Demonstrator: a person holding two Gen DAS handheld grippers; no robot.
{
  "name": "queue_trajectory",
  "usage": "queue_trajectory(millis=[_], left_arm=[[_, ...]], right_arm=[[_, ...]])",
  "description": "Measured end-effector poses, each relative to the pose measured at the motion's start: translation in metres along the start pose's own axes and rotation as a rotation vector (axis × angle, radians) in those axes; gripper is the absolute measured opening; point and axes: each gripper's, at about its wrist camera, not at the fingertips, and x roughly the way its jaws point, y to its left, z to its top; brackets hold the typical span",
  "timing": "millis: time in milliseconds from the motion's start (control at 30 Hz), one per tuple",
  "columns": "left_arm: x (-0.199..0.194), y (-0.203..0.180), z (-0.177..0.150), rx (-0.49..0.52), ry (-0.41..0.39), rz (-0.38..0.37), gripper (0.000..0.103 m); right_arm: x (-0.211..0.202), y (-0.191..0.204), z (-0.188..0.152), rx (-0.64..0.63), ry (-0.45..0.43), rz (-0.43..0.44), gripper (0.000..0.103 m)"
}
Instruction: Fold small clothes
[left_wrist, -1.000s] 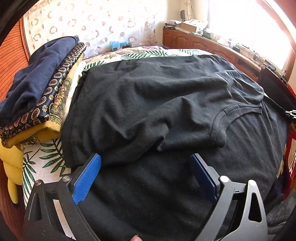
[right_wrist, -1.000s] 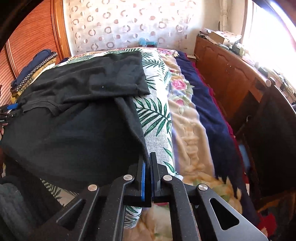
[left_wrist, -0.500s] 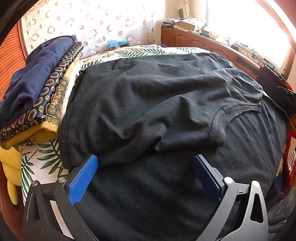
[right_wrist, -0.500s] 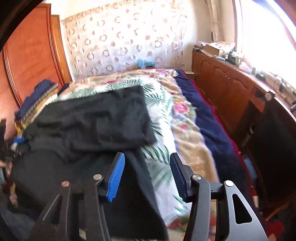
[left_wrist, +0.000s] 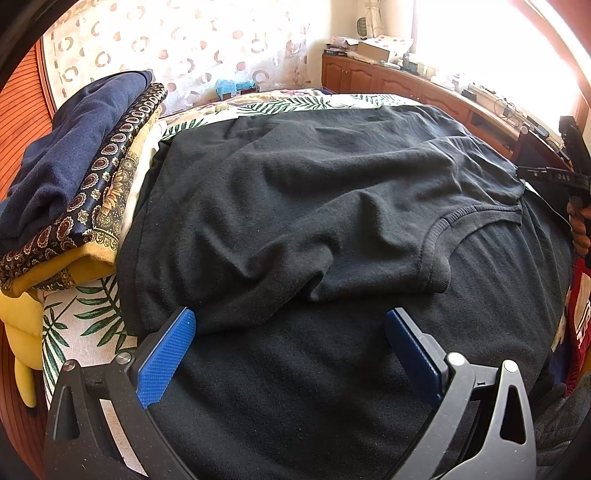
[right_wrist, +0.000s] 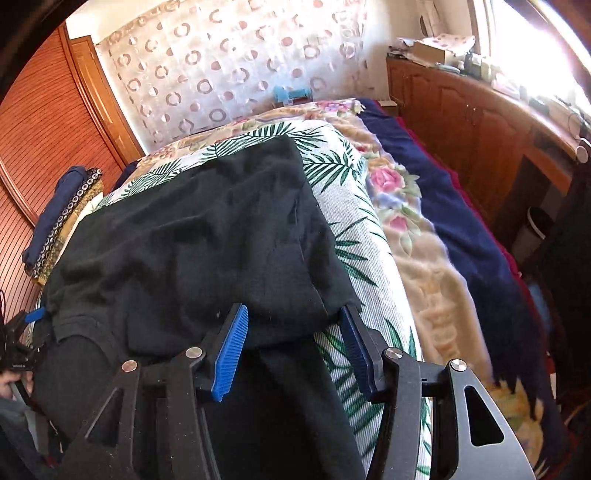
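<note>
While the black shirt (left_wrist: 295, 206) lies half-folded on the bed (right_wrist: 369, 236), its top half turned over the lower, both my grippers hang empty with jaws spread wide. My left gripper (left_wrist: 291, 350) sits over the near left of the cloth, my right gripper (right_wrist: 295, 347) over the folded layer's near right corner. To fold well, I judge I should pinch both layers at matching corners, lift evenly, and keep the edge taut so wrinkles don't set.
</note>
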Motion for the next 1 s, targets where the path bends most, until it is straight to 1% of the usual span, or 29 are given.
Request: queue_trajectory(millis=[167,267,367,433,500,567,633,733,800,833,900,1000], left_arm=[[0.0,0.0,0.0,0.001,0.0,0.0,0.102],[0.0,0.001,0.0,0.0,0.001,0.001,0.102],[-0.002,0.002,0.0,-0.001,0.002,0.014,0.102],[-0.006,0.004,-0.002,-0.005,0.002,0.012,0.102],[-0.018,0.009,-0.004,-0.017,-0.03,0.007,0.101],[-0.029,0.015,-0.004,-0.03,-0.064,0.016,0.1],[-0.042,0.026,-0.004,-0.055,-0.095,0.033,0.097],[-0.05,0.041,-0.001,-0.086,-0.103,0.041,0.084],[-0.049,0.052,0.001,-0.117,-0.1,0.046,0.071],[-0.047,0.057,0.002,-0.136,-0.098,0.041,0.067],[-0.043,0.067,0.002,-0.176,-0.093,0.033,0.056],[-0.033,0.075,0.003,-0.214,-0.076,0.066,0.046]], right_arm=[[0.005,0.011,0.014,-0.025,-0.019,-0.022,0.054],[0.013,0.019,0.012,-0.062,-0.03,-0.084,0.054],[0.021,0.024,0.006,-0.092,-0.027,-0.119,0.054],[0.022,0.029,0.003,-0.115,-0.041,-0.14,0.054],[0.022,0.031,0.003,-0.122,-0.045,-0.147,0.054],[0.021,0.034,0.0,-0.137,-0.051,-0.156,0.054],[0.021,0.037,-0.001,-0.146,-0.054,-0.162,0.054],[0.022,0.036,-0.002,-0.149,-0.055,-0.161,0.054],[0.022,0.032,-0.001,-0.147,-0.055,-0.155,0.054],[0.022,0.031,-0.001,-0.145,-0.056,-0.153,0.054],[0.021,0.031,-0.002,-0.142,-0.057,-0.152,0.054],[0.021,0.029,-0.001,-0.145,-0.057,-0.155,0.054]])
